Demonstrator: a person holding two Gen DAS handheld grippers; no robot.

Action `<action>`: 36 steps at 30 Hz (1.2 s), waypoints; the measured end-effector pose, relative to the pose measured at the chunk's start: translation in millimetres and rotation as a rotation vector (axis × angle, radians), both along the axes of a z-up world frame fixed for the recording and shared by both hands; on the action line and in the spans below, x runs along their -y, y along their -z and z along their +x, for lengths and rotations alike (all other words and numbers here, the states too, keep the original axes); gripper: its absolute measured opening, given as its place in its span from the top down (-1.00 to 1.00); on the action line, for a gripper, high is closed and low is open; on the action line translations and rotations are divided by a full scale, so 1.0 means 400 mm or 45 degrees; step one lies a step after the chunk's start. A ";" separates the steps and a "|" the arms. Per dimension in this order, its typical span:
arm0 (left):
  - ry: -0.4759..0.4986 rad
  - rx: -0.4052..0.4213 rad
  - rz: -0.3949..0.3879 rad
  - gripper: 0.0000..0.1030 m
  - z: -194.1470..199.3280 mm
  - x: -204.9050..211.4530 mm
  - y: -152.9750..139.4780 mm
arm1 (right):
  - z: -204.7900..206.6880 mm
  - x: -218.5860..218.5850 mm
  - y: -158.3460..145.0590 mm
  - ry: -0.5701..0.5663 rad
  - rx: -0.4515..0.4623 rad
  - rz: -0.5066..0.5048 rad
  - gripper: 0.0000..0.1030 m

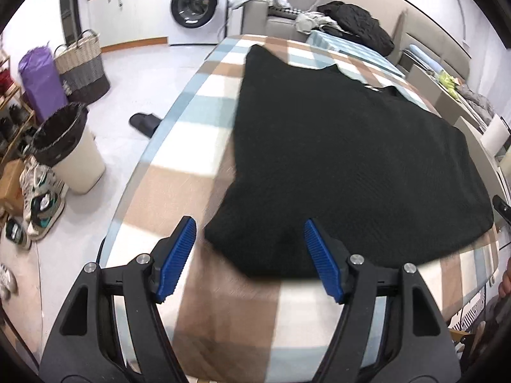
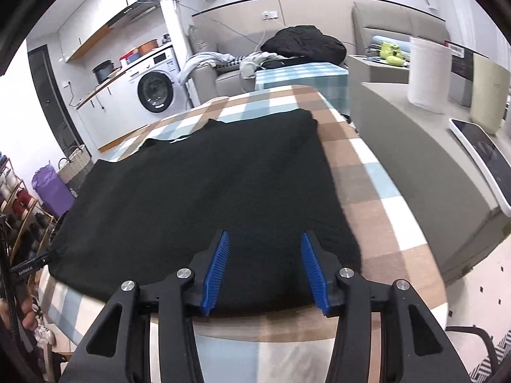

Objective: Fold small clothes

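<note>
Black garment (image 1: 345, 159) is laid flat on the checked bench (image 1: 198, 146), near hem toward both claws. Left claw (image 1: 249, 255) is held spread at the hem corner, nothing pinched. Right claw (image 2: 265, 271) is held spread over the hem, pads off the cloth.

You are working in bright, even indoor light with no hard shadows. Both views bulge like a fisheye, and black corners ring each picture. The black garment (image 1: 345, 166) reads as a nearly flat dark patch; you can barely make out its weave. Just left of the garment, the checked cloth (image 1: 204, 121) is smeared by motion blur, and its white squares glare. Beyond the garment, the washing machine (image 1: 196, 4) stays fairly crisp. In your right view, right of the garment, the white roll (image 2: 428, 73) looks soft and overexposed.
</note>
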State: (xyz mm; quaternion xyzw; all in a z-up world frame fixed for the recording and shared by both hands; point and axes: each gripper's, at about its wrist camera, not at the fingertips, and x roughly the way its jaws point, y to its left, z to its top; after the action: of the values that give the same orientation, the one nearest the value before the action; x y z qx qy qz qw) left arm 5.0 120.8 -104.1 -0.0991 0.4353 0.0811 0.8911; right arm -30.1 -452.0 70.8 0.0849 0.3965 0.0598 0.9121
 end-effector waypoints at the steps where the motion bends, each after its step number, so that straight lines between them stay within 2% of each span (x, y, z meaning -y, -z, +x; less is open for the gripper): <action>1: -0.010 0.003 -0.011 -0.33 -0.008 -0.006 0.003 | -0.001 -0.006 0.001 -0.007 0.001 0.002 0.06; 4: -0.056 0.030 -0.071 -0.33 -0.012 -0.029 0.022 | -0.002 -0.019 0.005 -0.024 -0.005 0.004 0.04; 8: -0.046 0.082 -0.106 -0.33 0.014 -0.018 0.027 | 0.000 -0.026 0.007 -0.026 -0.006 0.002 0.03; 12: -0.030 0.131 -0.096 -0.33 0.070 0.027 0.034 | 0.006 -0.030 0.013 -0.030 -0.016 0.003 0.03; 13: -0.016 0.126 -0.088 -0.27 0.087 0.040 0.036 | 0.007 -0.030 0.013 -0.033 -0.019 0.001 0.03; 14: -0.002 0.119 -0.081 -0.02 0.099 0.050 0.035 | 0.010 -0.035 0.015 -0.038 -0.024 -0.003 0.03; 15: 0.004 0.108 -0.069 0.13 0.111 0.058 0.036 | 0.009 -0.038 0.014 -0.043 -0.026 -0.005 0.03; 16: 0.003 0.089 -0.034 0.41 0.123 0.066 0.034 | 0.010 -0.041 0.013 -0.049 -0.026 -0.008 0.03; 17: 0.025 0.087 -0.037 0.52 0.131 0.069 0.030 | 0.011 -0.042 0.013 -0.053 -0.027 -0.011 0.03; 19: 0.027 0.092 -0.059 0.61 0.131 0.061 0.024 | 0.014 -0.044 0.013 -0.057 -0.026 -0.012 0.03; 23: 0.023 0.140 -0.117 0.65 0.101 0.018 -0.001 | 0.014 -0.042 0.013 -0.052 -0.029 -0.021 0.03; 28: -0.012 0.146 -0.068 0.66 0.062 -0.006 -0.017 | 0.011 -0.031 0.014 -0.041 -0.031 -0.024 0.03; 31: -0.003 0.174 -0.045 0.68 0.062 0.010 -0.043 | 0.011 -0.033 0.015 -0.038 -0.035 -0.020 0.03; 36: 0.105 0.282 0.007 0.71 0.098 0.090 -0.136 | 0.008 -0.045 0.007 -0.061 -0.027 -0.022 0.03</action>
State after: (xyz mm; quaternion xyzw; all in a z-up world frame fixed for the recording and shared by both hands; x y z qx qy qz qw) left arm 44.4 84.8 -49.5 -0.0870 0.3377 0.0340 0.9366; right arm -26.7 -434.2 67.9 0.0683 0.4085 0.0774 0.9069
